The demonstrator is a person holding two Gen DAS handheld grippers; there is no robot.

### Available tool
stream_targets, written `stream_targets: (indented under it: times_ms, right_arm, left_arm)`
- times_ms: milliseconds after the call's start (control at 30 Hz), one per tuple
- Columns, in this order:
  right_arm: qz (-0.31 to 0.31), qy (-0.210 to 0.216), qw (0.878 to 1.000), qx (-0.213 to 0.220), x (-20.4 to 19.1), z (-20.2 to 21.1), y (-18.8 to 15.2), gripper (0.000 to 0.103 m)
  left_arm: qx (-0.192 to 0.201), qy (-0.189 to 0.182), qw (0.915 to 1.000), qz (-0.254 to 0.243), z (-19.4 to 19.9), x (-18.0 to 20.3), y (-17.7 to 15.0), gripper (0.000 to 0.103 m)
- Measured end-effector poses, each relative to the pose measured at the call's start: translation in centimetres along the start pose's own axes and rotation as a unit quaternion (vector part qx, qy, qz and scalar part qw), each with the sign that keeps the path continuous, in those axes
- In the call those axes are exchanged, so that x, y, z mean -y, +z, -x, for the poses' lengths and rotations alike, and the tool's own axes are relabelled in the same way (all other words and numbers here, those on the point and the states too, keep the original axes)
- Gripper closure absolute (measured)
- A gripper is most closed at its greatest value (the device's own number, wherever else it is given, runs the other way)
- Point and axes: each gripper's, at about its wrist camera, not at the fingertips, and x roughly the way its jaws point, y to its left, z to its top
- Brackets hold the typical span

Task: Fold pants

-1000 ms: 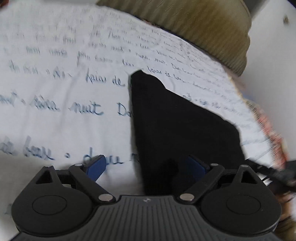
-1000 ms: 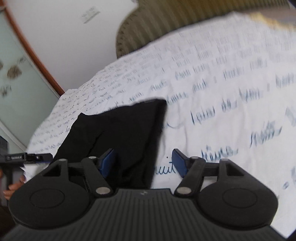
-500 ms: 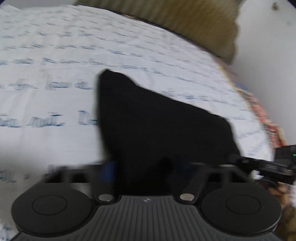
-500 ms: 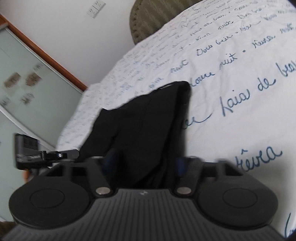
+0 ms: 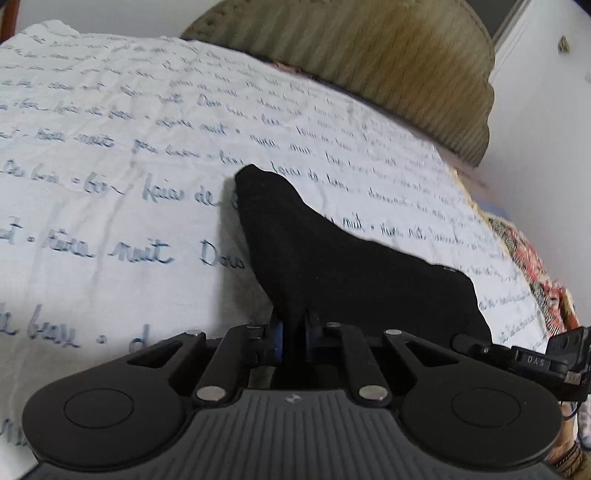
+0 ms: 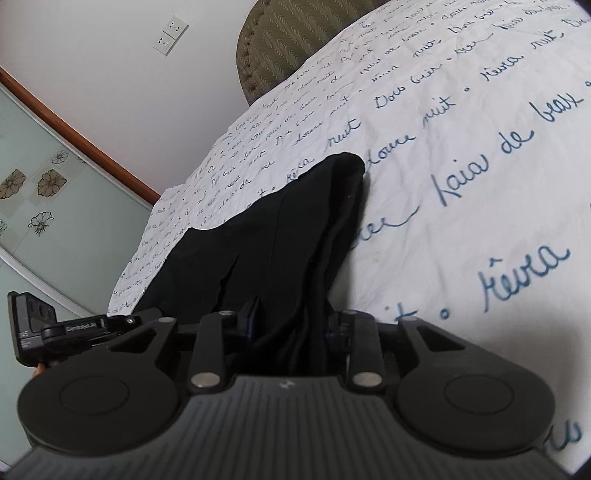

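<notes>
Black pants (image 5: 332,266) lie folded on a white bedsheet with blue handwriting print (image 5: 110,155). My left gripper (image 5: 293,336) is shut on the near edge of the pants, the cloth bunched between its blue pads. In the right wrist view the pants (image 6: 280,240) stretch away toward the headboard, and my right gripper (image 6: 290,325) is shut on their near edge too. Each gripper's body shows at the side of the other's view, the right one in the left wrist view (image 5: 535,360) and the left one in the right wrist view (image 6: 55,325).
An olive padded headboard (image 5: 388,62) stands at the far end of the bed. A white wall with sockets (image 6: 170,35) and a glass door with flower print (image 6: 33,192) are to the left. A patterned red cover (image 5: 535,258) shows at the bed's right edge.
Both grippers were open beside the pants' near edge a second ago. They moved onto the cloth and closed on it, and the edge is now pinched and bunched.
</notes>
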Motion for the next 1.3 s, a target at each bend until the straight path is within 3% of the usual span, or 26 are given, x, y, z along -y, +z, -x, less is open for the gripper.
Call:
stream_targets:
  times_ms: [367,500,600,667,733,833,933,1000,1067,1200,1267,1300]
  right_arm:
    - [0.025,0.059,0.997,-0.032,-5.0,-3.6,-1.9,0.078]
    - [0.057,0.028,0.998,-0.03,-6.5,-4.3,-2.7,0.078]
    - [0.056,0.006,0.998,-0.031,-6.1,-3.8,-2.9,0.075]
    - [0.062,-0.002,0.997,-0.035,-5.9,-2.9,-3.2,0.058]
    - [0.072,-0.018,0.997,-0.02,-5.8,-1.1,-3.1,0.052]
    - [0.122,-0.086,0.988,0.036,-7.2,1.6,-2.4,0.053]
    - [0.183,-0.09,0.977,0.056,-10.2,1.1,-1.0,0.053]
    - [0.209,-0.062,0.975,0.044,-12.2,-0.9,-0.3,0.058]
    - [0.217,-0.044,0.975,0.017,-13.3,-3.7,0.5,0.064]
    - [0.19,-0.077,0.978,-0.04,-11.3,-9.1,2.1,0.079]
    - [0.168,-0.08,0.981,-0.044,-10.3,-9.4,2.5,0.089]
    - [0.161,-0.073,0.984,-0.037,-10.3,-8.7,2.5,0.089]
  left_arm:
    - [0.038,0.07,0.9963,0.032,6.7,-3.7,-1.8,0.094]
    - [0.004,0.078,0.9965,0.03,5.3,-4.5,-1.7,0.092]
    - [-0.013,0.102,0.9945,0.018,4.2,-4.6,-1.7,0.077]
    - [0.003,0.13,0.9914,0.013,4.9,-4.8,-1.7,0.061]
    - [0.037,0.171,0.9846,0.004,6.2,-4.9,-1.5,0.037]
    - [0.082,0.229,0.9694,-0.032,7.4,-4.2,-0.5,0.034]
    - [0.066,0.217,0.9707,-0.08,5.9,-1.9,1.2,0.034]
    - [0.063,0.196,0.9715,-0.118,4.1,-0.1,2.0,0.034]
    - [0.055,0.214,0.9652,-0.139,1.8,1.2,2.8,0.034]
    - [0.02,0.247,0.9576,-0.147,-4.2,0.4,4.3,0.033]
    - [0.005,0.272,0.9521,-0.141,-6.0,-0.9,4.2,0.033]
    - [0.017,0.264,0.9546,-0.136,-5.5,-1.1,4.0,0.033]
